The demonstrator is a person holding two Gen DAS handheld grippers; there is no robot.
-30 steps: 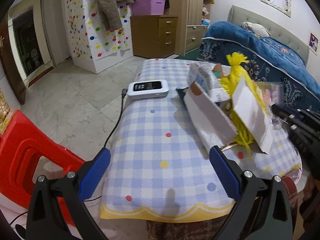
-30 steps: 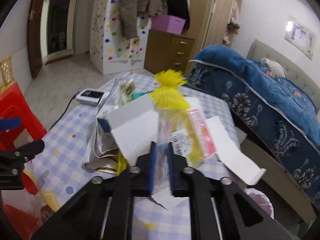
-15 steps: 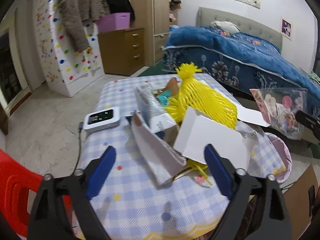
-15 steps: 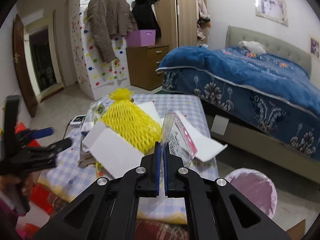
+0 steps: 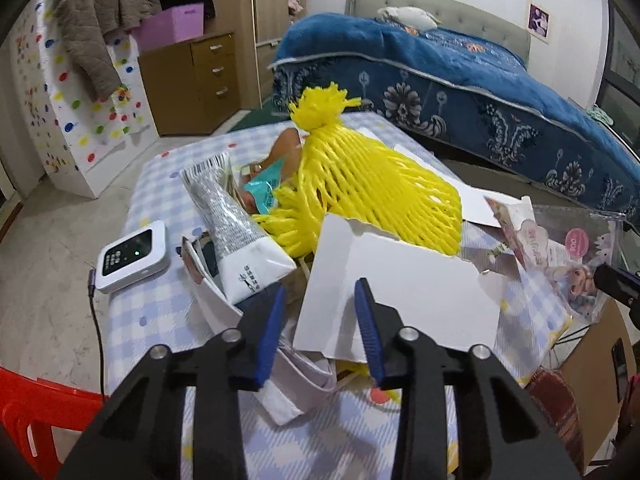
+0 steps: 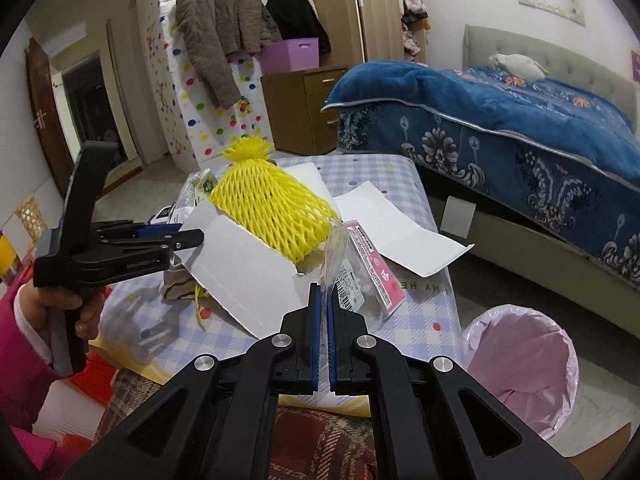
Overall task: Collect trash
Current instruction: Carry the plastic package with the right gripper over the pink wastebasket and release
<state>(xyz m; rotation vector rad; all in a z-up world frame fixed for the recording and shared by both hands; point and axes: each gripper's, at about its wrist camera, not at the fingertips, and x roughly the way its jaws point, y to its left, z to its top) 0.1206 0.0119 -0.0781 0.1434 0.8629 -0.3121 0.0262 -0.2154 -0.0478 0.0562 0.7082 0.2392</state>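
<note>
yellow foam nets [image 5: 372, 184]: one; white cards [image 6: 240, 264]: two

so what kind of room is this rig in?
A bedroom in a home, most likely: a bed with a blue blanket, coats hung by a wardrobe, and a dresser. The trash sits on a small checked table by a lined bin.

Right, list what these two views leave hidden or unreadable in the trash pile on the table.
- Left wrist view: what lies under the yellow foam net and white cardboard; both cover it.
- Left wrist view: whether the closing left gripper pinches the cardboard's edge yet; its pads stand either side.
- Right wrist view: barcode text on the clear packet in the right gripper; too small.
- Right wrist view: the pink-lined bin; its bottom is hidden by the liner.
</note>
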